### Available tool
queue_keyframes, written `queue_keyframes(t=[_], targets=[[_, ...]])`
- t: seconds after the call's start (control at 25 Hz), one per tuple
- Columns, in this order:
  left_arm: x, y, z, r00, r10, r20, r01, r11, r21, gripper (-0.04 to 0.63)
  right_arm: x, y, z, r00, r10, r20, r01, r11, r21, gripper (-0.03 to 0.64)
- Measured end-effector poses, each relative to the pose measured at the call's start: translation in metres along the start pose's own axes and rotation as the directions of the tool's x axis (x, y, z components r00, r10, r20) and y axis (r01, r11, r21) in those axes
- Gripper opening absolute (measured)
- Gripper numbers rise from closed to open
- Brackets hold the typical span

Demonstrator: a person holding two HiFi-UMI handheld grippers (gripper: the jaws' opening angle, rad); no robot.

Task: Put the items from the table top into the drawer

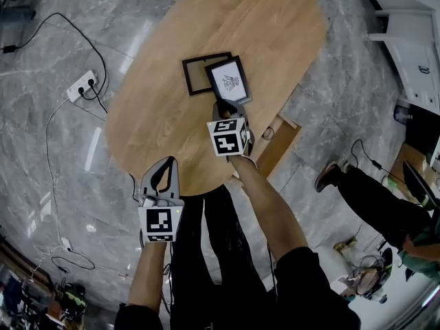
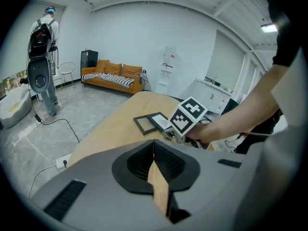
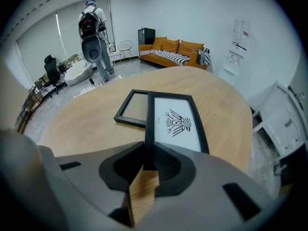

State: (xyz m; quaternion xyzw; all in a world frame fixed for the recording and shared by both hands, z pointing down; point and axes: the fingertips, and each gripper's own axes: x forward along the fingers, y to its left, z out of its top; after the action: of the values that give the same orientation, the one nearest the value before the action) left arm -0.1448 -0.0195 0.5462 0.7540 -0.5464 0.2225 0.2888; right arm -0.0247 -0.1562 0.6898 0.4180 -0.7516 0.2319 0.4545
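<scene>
Black-framed print lies on the table, its long axis running straight away from the right gripper, whose fingers are closed on its near corner. The left gripper hovers at the table's near edge, fingers together and empty. What appears to be the open drawer sits just right of the working hand.

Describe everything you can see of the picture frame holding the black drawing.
The picture frame is thin, black and rectangular, around a white sheet with a black winged figure drawn on it. It lies face up on the wooden table, one long edge overlapping a second black frame. The right gripper has its jaws closed on the near corner of that edge.
</scene>
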Motion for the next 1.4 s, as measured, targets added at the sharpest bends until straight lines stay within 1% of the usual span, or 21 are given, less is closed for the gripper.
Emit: queue_keyframes(t=[0.36, 0.48, 0.6, 0.76, 0.96, 1.08, 1.28, 1.4], targets=[[0.006, -0.009, 0.007, 0.999, -0.032, -0.009, 0.032, 0.998, 0.045, 0.014, -0.018, 0.001, 0.003, 0.998, 0.036, 0.042, -0.038, 0.998, 0.048, 0.068], [0.010, -0.015, 0.009, 0.999, -0.042, -0.014, 0.042, 0.997, 0.062, 0.014, -0.028, -0.006, 0.003, 0.997, 0.034, 0.063, -0.040, 0.995, 0.093, 0.069], [0.014, -0.026, 0.016, 0.998, -0.061, -0.013, 0.061, 0.995, 0.080, 0.014, -0.039, -0.018, -0.001, 0.996, 0.020, 0.083, -0.031, 0.990, 0.136, 0.068], [0.023, -0.049, 0.024, 0.995, -0.099, -0.010, 0.099, 0.988, 0.115, 0.014, -0.056, -0.044, -0.013, 0.995, -0.021, 0.095, 0.003, 0.984, 0.179, 0.069], [0.030, -0.075, 0.029, 0.990, -0.139, 0.001, 0.138, 0.979, 0.148, 0.014, -0.082, -0.075, -0.036, 0.989, -0.084, 0.117, 0.053, 0.967, 0.248, 0.069], [0.034, -0.093, 0.031, 0.987, -0.161, 0.005, 0.158, 0.974, 0.163, 0.014, -0.098, -0.091, -0.057, 0.985, -0.122, 0.120, 0.084, 0.955, 0.284, 0.069], [0.031, -0.120, 0.031, 0.980, -0.199, 0.002, 0.195, 0.961, 0.194, 0.014, -0.121, -0.102, -0.102, 0.980, -0.172, 0.098, 0.128, 0.927, 0.354, 0.069], [0.030, -0.132, 0.027, 0.977, -0.214, -0.005, 0.210, 0.955, 0.207, 0.014, -0.126, -0.104, -0.129, 0.980, -0.186, 0.073, 0.144, 0.911, 0.387, 0.069]])
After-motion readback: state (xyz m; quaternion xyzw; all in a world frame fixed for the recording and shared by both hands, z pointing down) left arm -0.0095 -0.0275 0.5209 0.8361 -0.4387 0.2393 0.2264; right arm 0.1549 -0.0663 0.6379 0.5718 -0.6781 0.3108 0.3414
